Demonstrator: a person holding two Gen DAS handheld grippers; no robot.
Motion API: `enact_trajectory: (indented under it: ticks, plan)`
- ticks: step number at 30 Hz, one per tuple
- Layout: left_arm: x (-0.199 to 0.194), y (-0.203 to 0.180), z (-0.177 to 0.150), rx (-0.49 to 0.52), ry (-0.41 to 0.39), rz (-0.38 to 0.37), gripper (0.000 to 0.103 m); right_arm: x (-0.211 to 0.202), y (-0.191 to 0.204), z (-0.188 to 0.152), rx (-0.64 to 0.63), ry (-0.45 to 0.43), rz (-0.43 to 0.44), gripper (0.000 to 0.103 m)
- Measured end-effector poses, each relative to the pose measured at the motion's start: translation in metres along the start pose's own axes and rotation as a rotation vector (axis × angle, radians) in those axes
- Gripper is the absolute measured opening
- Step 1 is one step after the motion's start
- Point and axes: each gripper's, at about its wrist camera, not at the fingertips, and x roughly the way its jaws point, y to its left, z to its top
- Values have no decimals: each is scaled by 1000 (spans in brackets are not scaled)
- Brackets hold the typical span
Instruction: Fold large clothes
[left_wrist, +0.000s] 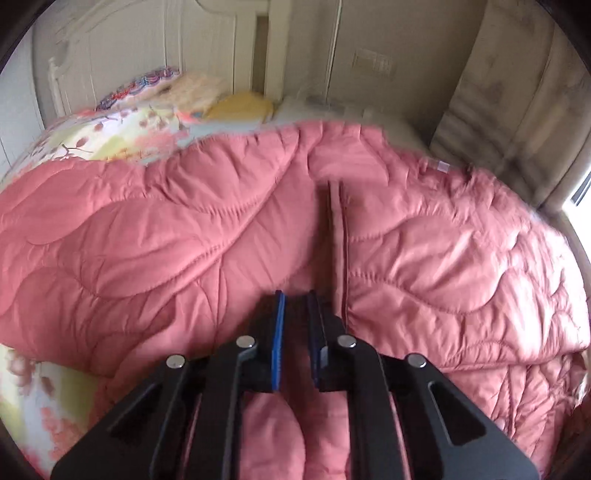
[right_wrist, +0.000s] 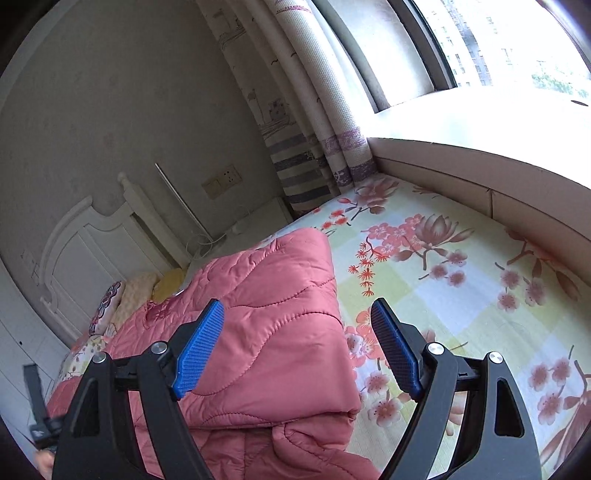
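Across the centre of the left wrist view lies the pink quilted garment (left_wrist: 229, 229), spread over a flower-printed bedsheet (left_wrist: 110, 129) and filling the frame from its left edge to its right. Its long axis runs roughly left to right in this view, while a piped front edge (left_wrist: 338, 240) runs from mid-frame straight down toward the lower centre. At the lower centre, the left gripper (left_wrist: 295, 325) has its blue pads drawn nearly together; pink fabric shows in the narrow gap, and the jaws appear pinched on a fold of the garment just left of that edge, though motion blur leaves the contact itself uncertain. In the right wrist view the same garment (right_wrist: 280, 325) occupies the lower left and centre, a folded corner reaching toward the upper centre, with bare bedsheet (right_wrist: 461, 295) to the right. The right gripper (right_wrist: 297, 347) stands wide, holding nothing; its left pad overlaps the garment in the picture, its right pad the sheet, so the garment's right-hand border falls between the jaws and below them. The left gripper is thus the engaged one, the right poised over that border for a matching grasp. No containers are in view; pillows (left_wrist: 236, 105) lie at the headboard (right_wrist: 92, 254), a curtain (right_wrist: 295, 147) hangs beside the window.
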Motion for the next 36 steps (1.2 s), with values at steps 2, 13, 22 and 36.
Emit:
enact_trajectory:
  ticks: [2, 13, 22, 36]
  plan:
    - [-4, 2, -2, 4, 0, -7, 13, -11, -2, 8, 7, -27, -20, 80]
    - [-13, 19, 17, -175, -67, -141, 87, 6, 8, 6, -117, -19, -107, 76]
    - [-18, 12, 5, -58, -100, -87, 0, 0, 7, 5, -147, -56, -111, 74]
    - [-11, 12, 25, -171, -38, -225, 96, 12, 6, 5, -145, -4, -116, 74]
